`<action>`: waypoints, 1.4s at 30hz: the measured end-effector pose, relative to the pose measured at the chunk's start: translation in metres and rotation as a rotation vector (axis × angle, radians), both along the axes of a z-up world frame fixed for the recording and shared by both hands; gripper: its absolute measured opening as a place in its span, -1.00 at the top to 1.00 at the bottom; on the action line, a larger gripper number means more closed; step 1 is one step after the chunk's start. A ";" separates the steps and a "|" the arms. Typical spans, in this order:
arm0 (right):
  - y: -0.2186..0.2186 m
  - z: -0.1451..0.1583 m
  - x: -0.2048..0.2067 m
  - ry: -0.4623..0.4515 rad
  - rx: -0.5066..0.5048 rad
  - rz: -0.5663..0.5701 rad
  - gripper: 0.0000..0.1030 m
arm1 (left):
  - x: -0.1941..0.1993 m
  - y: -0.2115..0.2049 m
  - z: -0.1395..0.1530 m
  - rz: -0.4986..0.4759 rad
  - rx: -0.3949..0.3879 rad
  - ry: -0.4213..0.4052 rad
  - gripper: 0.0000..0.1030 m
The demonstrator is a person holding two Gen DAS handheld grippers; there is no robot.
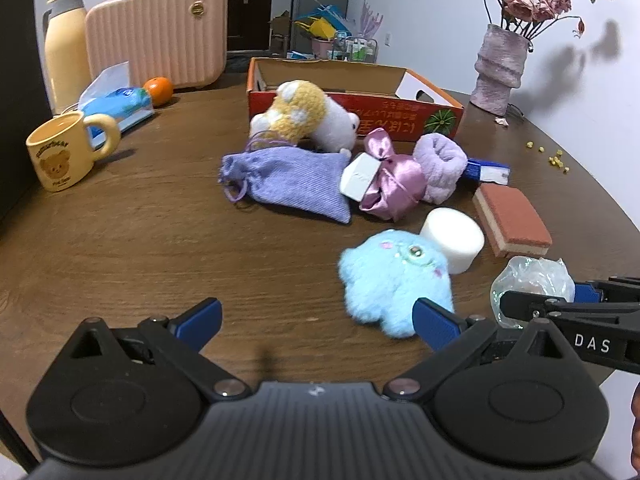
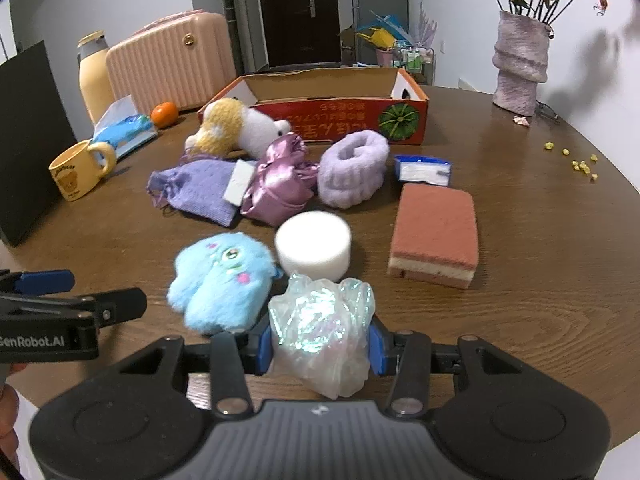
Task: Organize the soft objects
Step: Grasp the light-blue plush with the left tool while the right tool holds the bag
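My right gripper [image 2: 318, 344] pinched the shiny plastic bag [image 2: 320, 330] at the near edge of the table [image 2: 540, 240]. My left gripper [image 1: 318, 316] was spread wide, with the fluffy blue toy [image 1: 394, 280] by its right finger.

Bench [image 2: 540, 260] is wood-grain with a slight sheen. Crinkly iridescent plastic bag [image 2: 320, 332] is super glossy; just beside it, the blue plush [image 2: 220, 280] looks fuzzy, the white foam puck [image 2: 314, 246] matt, the sponge [image 2: 434, 228] rough-topped.
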State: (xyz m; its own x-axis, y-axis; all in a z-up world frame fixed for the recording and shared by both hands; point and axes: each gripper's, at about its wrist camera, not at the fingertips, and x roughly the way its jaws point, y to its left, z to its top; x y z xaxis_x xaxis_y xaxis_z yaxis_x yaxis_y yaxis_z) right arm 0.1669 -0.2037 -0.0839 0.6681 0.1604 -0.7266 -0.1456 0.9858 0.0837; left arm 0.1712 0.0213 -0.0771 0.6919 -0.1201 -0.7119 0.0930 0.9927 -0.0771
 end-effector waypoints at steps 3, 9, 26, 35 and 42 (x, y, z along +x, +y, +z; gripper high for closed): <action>-0.009 -0.002 0.004 -0.002 0.011 -0.011 0.14 | 0.006 -0.009 0.000 -0.011 0.009 0.003 -1.00; -0.027 -0.008 0.012 -0.005 0.028 -0.035 0.14 | 0.020 -0.026 -0.002 -0.034 0.024 0.014 -1.00; -0.056 -0.021 0.035 -0.025 0.043 -0.050 0.14 | 0.054 -0.060 -0.019 -0.068 0.046 0.071 -1.00; -0.056 -0.025 0.040 -0.027 0.041 -0.032 0.14 | 0.069 -0.072 -0.034 -0.087 0.081 0.115 -1.00; -0.054 -0.025 0.041 -0.030 0.039 -0.017 0.14 | 0.072 -0.074 -0.042 -0.072 0.088 0.125 -0.75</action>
State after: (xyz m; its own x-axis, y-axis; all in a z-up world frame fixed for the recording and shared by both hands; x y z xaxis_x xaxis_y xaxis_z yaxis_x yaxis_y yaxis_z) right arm 0.2083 -0.2577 -0.1087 0.6922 0.1772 -0.6996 -0.1323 0.9841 0.1184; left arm 0.2429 -0.0526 -0.1191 0.5890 -0.0999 -0.8019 0.1595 0.9872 -0.0059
